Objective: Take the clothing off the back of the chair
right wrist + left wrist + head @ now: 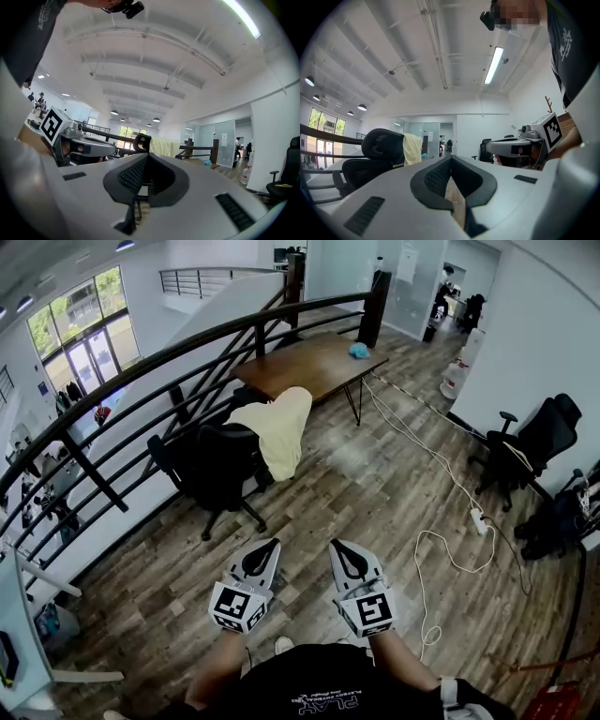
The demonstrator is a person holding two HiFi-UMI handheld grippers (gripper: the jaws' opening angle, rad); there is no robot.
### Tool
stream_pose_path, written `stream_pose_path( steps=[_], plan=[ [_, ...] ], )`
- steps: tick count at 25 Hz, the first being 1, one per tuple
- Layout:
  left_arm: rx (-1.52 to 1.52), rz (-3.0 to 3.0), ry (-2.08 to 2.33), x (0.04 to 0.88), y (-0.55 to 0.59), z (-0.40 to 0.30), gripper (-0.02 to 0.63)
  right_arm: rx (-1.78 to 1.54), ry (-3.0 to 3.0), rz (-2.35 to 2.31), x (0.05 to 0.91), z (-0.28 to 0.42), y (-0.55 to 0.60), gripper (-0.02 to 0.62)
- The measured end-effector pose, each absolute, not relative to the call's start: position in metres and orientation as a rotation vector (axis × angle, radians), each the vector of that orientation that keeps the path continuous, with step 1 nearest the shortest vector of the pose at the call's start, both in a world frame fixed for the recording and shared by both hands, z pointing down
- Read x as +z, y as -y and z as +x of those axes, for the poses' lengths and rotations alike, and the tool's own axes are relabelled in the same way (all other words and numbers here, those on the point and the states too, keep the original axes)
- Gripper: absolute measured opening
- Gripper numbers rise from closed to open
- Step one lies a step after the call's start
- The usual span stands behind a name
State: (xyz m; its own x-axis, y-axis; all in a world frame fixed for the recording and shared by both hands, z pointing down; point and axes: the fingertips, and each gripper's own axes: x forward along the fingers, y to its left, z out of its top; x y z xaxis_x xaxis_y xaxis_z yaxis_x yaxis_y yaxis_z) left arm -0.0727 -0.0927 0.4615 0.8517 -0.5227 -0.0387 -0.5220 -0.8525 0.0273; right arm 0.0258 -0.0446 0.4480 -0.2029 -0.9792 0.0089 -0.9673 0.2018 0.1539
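Pointing level, the left gripper (266, 547) and the right gripper (340, 548) are held side by side, each with its jaws closed together and nothing between them. Well ahead, the pale yellow clothing (281, 427) is draped over the back of the black office chair (217, 470), with a wooden table (314, 362) beyond.

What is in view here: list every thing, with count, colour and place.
clothing: one, pale yellow, draped over the back of the chair
chair: one, black, beside the railing
railing: one, black, along the left side
table: one, brown wood, beyond the chair
small thing: one, blue, on the table's far end
second chair: one, black, near the right wall
cables: count unclear, white, trailing over the floor at right
left gripper: one, white and black, bottom centre, shut, nothing in it
right gripper: one, white and black, beside the left one, shut, nothing in it
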Motion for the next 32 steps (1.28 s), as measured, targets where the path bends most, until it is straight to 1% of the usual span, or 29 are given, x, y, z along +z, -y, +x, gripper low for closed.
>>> stream_pose_path(
  steps=[6, 12, 22, 27, 32],
  plan=[
    [-0.054, 3.024, 0.827, 0.460, 0.098, -0.080, 0.012, -0.166, 2.342, 1.902, 0.451, 0.018, 0.046, 0.014],
    [-0.044, 3.022, 0.837, 0.466, 0.109, -0.072, 0.012, -0.156, 2.342, 1.912, 0.458, 0.030, 0.058, 0.014],
    [-0.016, 3.006, 0.950, 0.471, 0.150, -0.025, 0.012, -0.116, 2.433, 1.823, 0.468, 0.073, 0.108, 0.014],
    [-0.014, 2.998, 1.015, 0.468, 0.168, -0.005, 0.012, -0.096, 2.539, 1.770, 0.460, 0.082, 0.134, 0.014],
    [-0.005, 2.974, 1.104, 0.470, 0.186, 0.008, 0.012, -0.064, 2.596, 1.693, 0.471, 0.097, 0.156, 0.014]
  ],
)
